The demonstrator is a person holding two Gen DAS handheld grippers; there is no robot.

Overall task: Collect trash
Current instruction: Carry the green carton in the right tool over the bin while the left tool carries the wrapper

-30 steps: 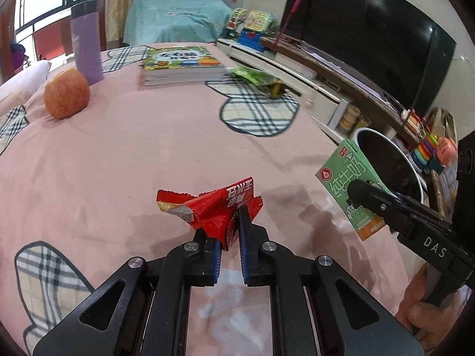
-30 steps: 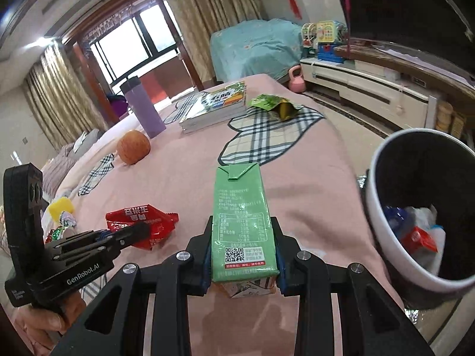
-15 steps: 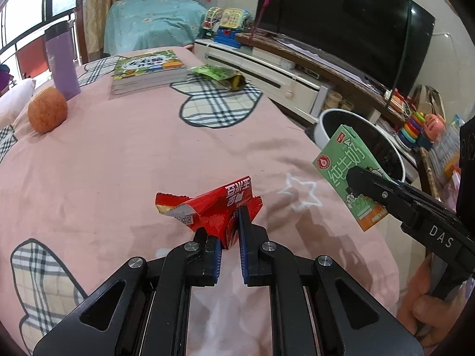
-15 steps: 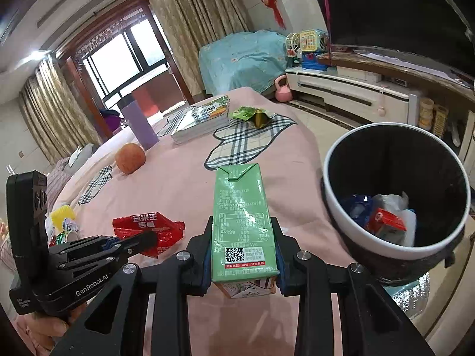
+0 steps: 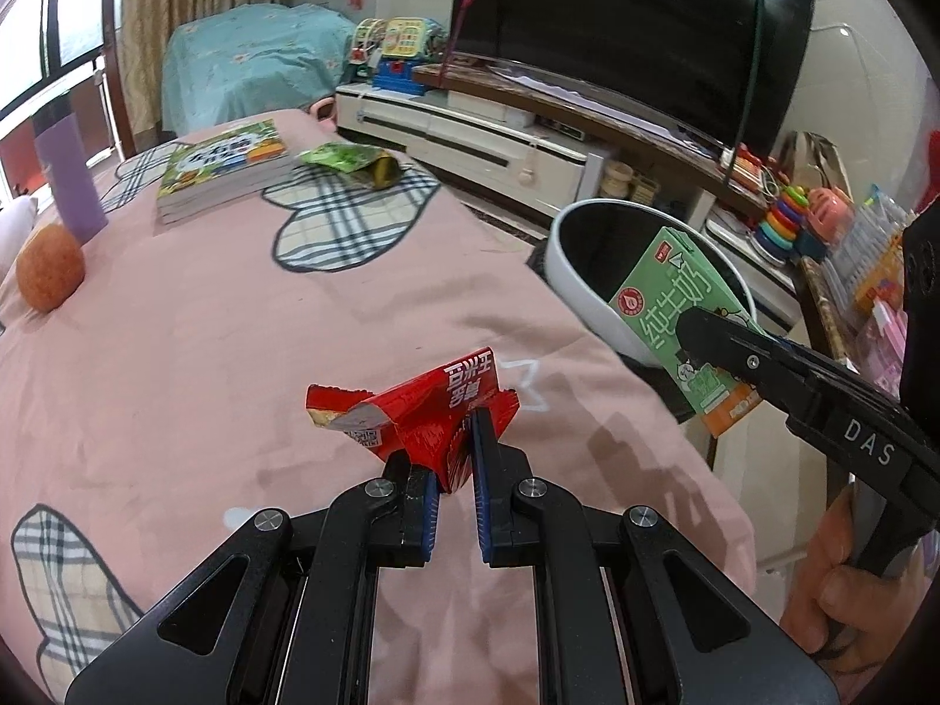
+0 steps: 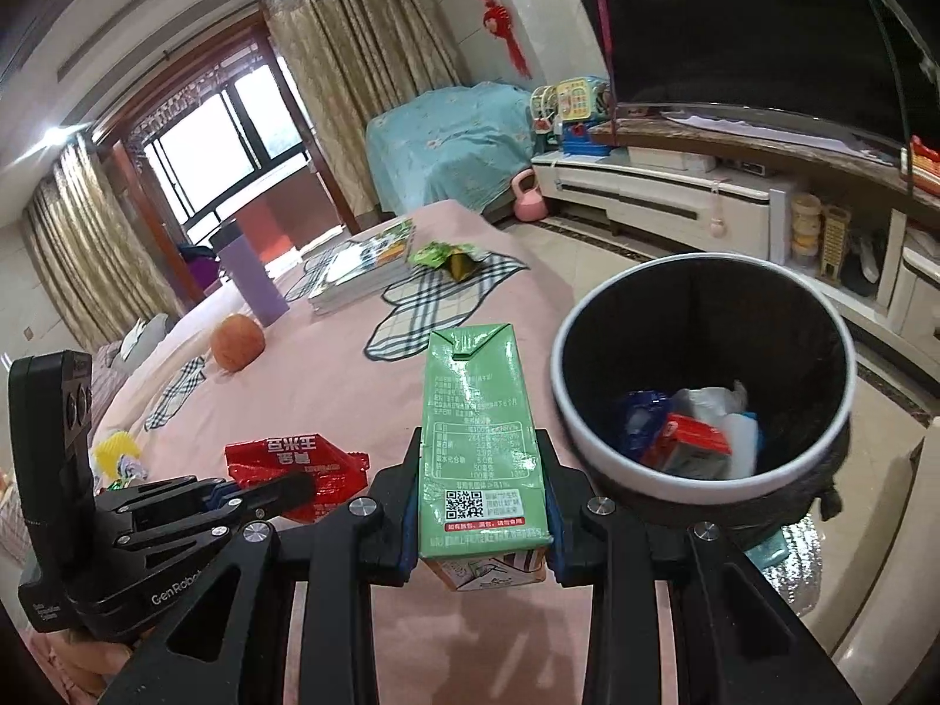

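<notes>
A crumpled red snack wrapper (image 5: pixel 429 411) is pinched in my left gripper (image 5: pixel 455 446), which is shut on it above the pink bedspread (image 5: pixel 235 341). The same red wrapper (image 6: pixel 294 458) and left gripper (image 6: pixel 276 490) show at the lower left of the right wrist view. My right gripper (image 6: pixel 482 493) is shut on an upright green milk carton (image 6: pixel 476 429), also visible as the carton (image 5: pixel 675 317) held at the right of the left wrist view. A white-rimmed black bin (image 6: pixel 705 376) with several pieces of trash inside stands just right of the carton, beside the bed.
On the bed lie a green snack bag (image 5: pixel 352 161), a stack of books (image 5: pixel 226 170), an orange fruit (image 5: pixel 50 273) and a purple bottle (image 5: pixel 67 176). A TV stand (image 6: pixel 675 194) with a large screen runs along the far wall. A hand (image 5: pixel 834 587) grips the right tool.
Both grippers have travelled with their loads across the bed toward the bin, which now appears larger and closer. Grips are unchanged.
</notes>
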